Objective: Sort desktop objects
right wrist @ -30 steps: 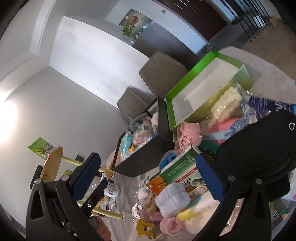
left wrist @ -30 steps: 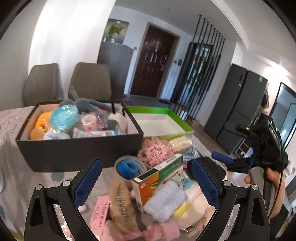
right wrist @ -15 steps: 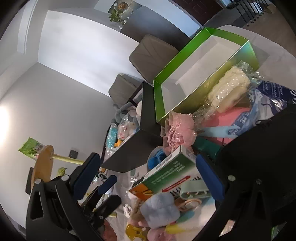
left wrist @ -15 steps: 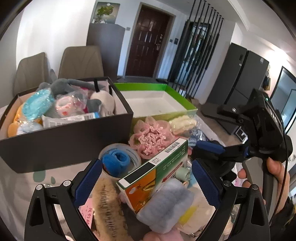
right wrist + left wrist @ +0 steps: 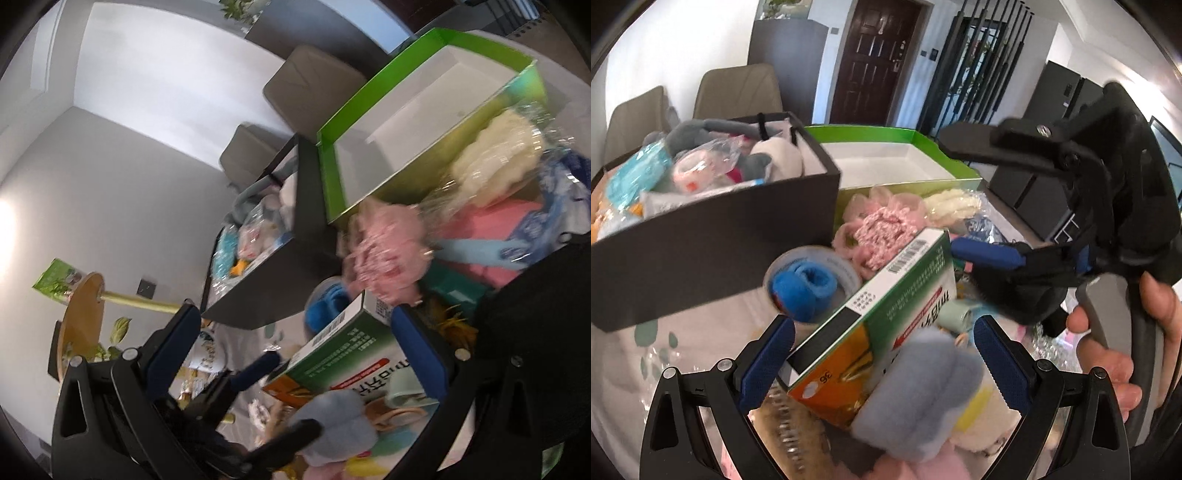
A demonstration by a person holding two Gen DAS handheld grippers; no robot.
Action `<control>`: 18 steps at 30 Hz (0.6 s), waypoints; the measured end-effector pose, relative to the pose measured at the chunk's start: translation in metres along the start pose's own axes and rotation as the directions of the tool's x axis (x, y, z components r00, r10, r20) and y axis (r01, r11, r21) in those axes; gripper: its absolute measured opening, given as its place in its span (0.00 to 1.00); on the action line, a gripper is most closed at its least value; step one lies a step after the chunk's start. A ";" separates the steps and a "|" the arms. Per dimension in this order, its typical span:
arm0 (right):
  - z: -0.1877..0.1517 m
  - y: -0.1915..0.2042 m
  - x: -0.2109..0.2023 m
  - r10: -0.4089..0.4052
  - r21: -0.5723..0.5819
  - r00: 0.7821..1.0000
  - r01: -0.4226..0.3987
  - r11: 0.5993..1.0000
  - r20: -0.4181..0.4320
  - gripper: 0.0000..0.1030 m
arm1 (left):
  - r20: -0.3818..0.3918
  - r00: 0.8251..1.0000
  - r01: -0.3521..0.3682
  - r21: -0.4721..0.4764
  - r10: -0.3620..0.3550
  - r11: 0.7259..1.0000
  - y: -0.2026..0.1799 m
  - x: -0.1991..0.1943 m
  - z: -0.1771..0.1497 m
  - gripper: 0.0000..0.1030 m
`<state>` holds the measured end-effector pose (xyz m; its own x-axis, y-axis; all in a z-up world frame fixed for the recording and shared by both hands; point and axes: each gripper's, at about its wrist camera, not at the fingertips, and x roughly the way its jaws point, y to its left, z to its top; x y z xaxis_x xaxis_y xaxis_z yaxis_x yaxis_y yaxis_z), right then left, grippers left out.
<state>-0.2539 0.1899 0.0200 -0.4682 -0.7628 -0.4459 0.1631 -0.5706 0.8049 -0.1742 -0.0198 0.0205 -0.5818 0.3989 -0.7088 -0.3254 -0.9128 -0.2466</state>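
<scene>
Your grippers over the heaped desktop clutter

Your left gripper (image 5: 882,354) is spread wide around the green-and-orange cardboard carton (image 5: 886,314), lying beside the black box (image 5: 713,236); your right gripper (image 5: 295,343) hovers spread too.

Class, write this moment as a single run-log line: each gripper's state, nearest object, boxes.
left gripper: open, over green-and-orange carton | right gripper: open, empty | black box: full | green tray: empty

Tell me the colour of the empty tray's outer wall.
Bright green tray, white inside; the left wrist view shows it best.
</scene>
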 end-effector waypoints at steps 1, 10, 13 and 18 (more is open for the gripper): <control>-0.001 0.005 0.003 -0.008 -0.011 1.000 0.008 1.000 -0.003 1.00 | 0.001 1.000 -0.004 -0.007 0.004 1.000 0.004 -0.003 -0.003 0.95; -0.020 0.051 0.059 0.156 -0.052 0.971 -0.168 0.984 -0.180 0.99 | 0.021 0.999 -0.037 -0.093 0.039 0.995 0.039 -0.025 -0.020 0.95; -0.024 0.063 0.056 0.128 -0.089 0.981 -0.141 0.986 -0.143 1.00 | 0.033 0.999 -0.036 -0.113 0.040 0.993 0.048 -0.033 -0.022 0.96; -0.015 0.048 0.025 0.046 -0.052 0.998 -0.048 0.998 -0.038 1.00 | 0.050 0.999 -0.013 -0.096 0.018 0.995 0.044 -0.036 -0.016 0.95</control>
<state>-0.2451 0.1385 0.0419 -0.4264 -0.7994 -0.4232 0.2299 -0.5483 0.8041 -0.1552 -0.0759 0.0244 -0.6238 0.3863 -0.6794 -0.2451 -0.9221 -0.2993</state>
